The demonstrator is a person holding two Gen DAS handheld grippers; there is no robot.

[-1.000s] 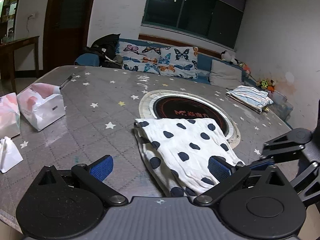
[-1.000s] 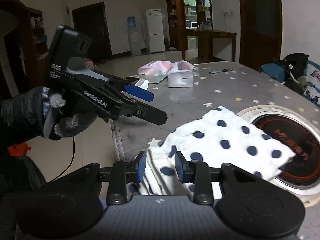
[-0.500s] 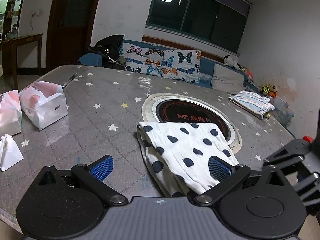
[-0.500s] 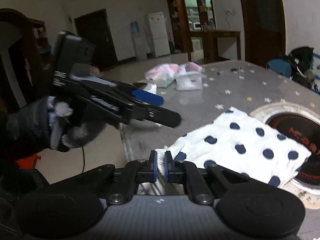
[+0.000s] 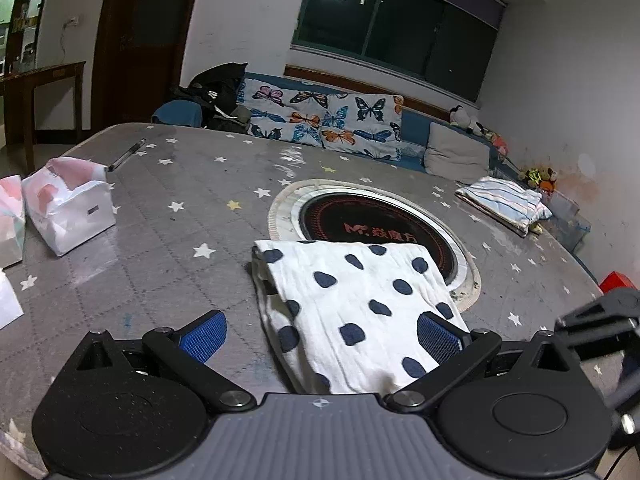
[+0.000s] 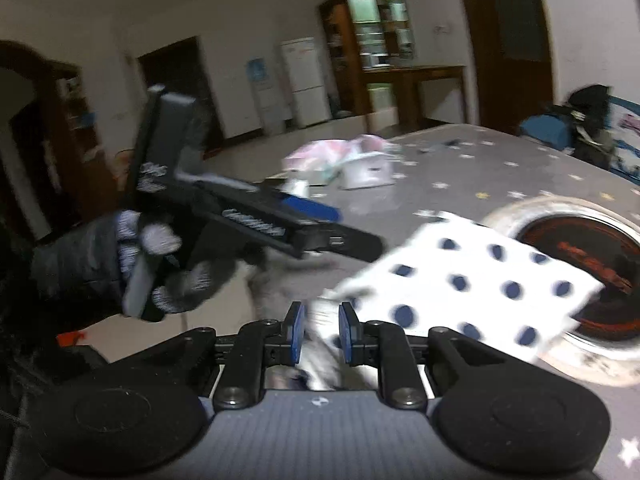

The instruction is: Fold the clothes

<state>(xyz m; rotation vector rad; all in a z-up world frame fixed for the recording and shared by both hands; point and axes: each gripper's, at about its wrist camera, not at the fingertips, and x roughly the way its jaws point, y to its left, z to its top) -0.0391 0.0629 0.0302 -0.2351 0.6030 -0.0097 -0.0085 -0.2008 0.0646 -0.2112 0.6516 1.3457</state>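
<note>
Two grippers: left gripper [image 5: 318, 332] nearest in its own view, jaws spread wide, blue pads [image 5: 203, 335] apart at either side; right gripper [image 6: 320, 334] with jaws a little parted.
One polka-dot cloth [image 5: 356, 312]: white with dark blue dots, folded, lying on the near part of the table [image 5: 168, 240]; its near edge lies between the left gripper's spread pads, neither clearly touching it. In the right wrist view a bunched white corner of the cloth [image 6: 472, 280] sits between the right pads; the blur hides whether they pinch it.
One gloved hand [image 6: 132, 264]: left of the cloth, holding the left gripper's handle.
One round burner [image 5: 376, 228]: set in the table just beyond the cloth, whose far right corner overlaps its rim.
Two tissue packs [image 5: 68, 208]: left side of the table, well apart from the cloth.
One striped folded cloth [image 5: 504, 202]: far right edge of the table.
One pen [image 5: 127, 155]: far left.
One butterfly cushion [image 5: 320, 124]: on the sofa beyond the table.
</note>
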